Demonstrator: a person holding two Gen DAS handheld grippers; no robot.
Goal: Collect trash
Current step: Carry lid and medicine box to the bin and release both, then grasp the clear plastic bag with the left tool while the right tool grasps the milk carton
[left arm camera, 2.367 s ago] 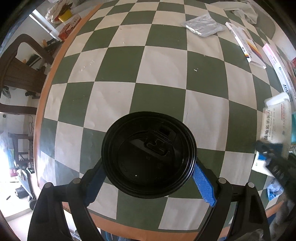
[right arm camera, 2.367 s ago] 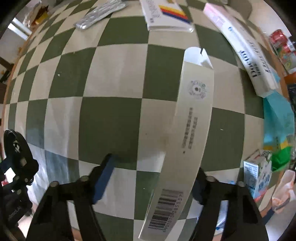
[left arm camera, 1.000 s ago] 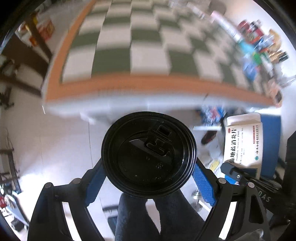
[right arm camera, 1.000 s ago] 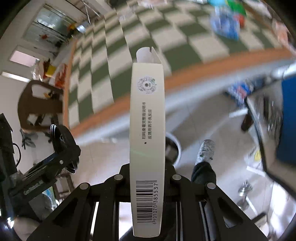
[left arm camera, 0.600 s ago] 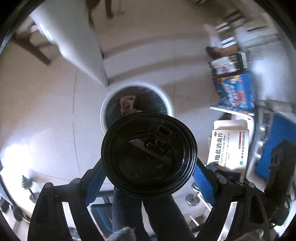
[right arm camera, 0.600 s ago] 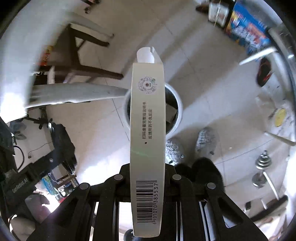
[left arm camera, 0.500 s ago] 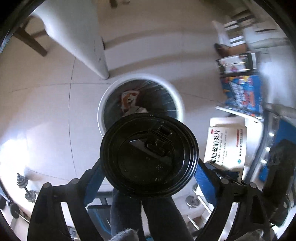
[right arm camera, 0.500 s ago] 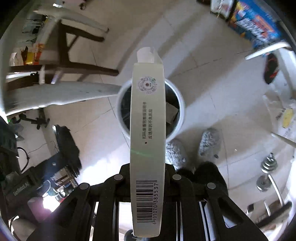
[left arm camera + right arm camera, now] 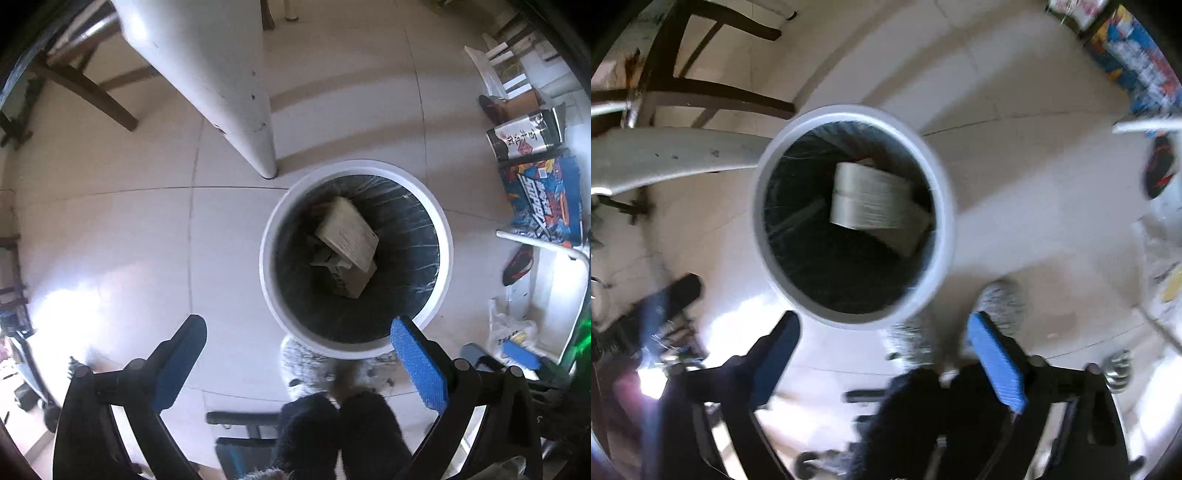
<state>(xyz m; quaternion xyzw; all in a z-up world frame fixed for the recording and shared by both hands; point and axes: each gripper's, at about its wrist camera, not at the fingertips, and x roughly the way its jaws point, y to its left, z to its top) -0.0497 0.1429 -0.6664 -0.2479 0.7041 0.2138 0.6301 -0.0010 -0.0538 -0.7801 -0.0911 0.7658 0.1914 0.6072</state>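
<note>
One pale box (image 9: 871, 199) blurs inside the bin (image 9: 945, 206).

Left claw (image 9: 297, 338) – black angular arms, round screw heads at the joints, blue textured pads (image 9: 415, 360), right claw (image 9: 882, 334) – same black frame and blue pads, dark fuzzy trouser legs (image 9: 341, 424), grey fluffy slippers (image 9: 301, 363).

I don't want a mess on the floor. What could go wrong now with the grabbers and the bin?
The trash bin sits close against the table leg and the fuzzy slippers, so a foot might bump and tip it. The box inside leans up on other trash, so later pieces may pile high. Both the left gripper and the right gripper are open and empty.
</note>
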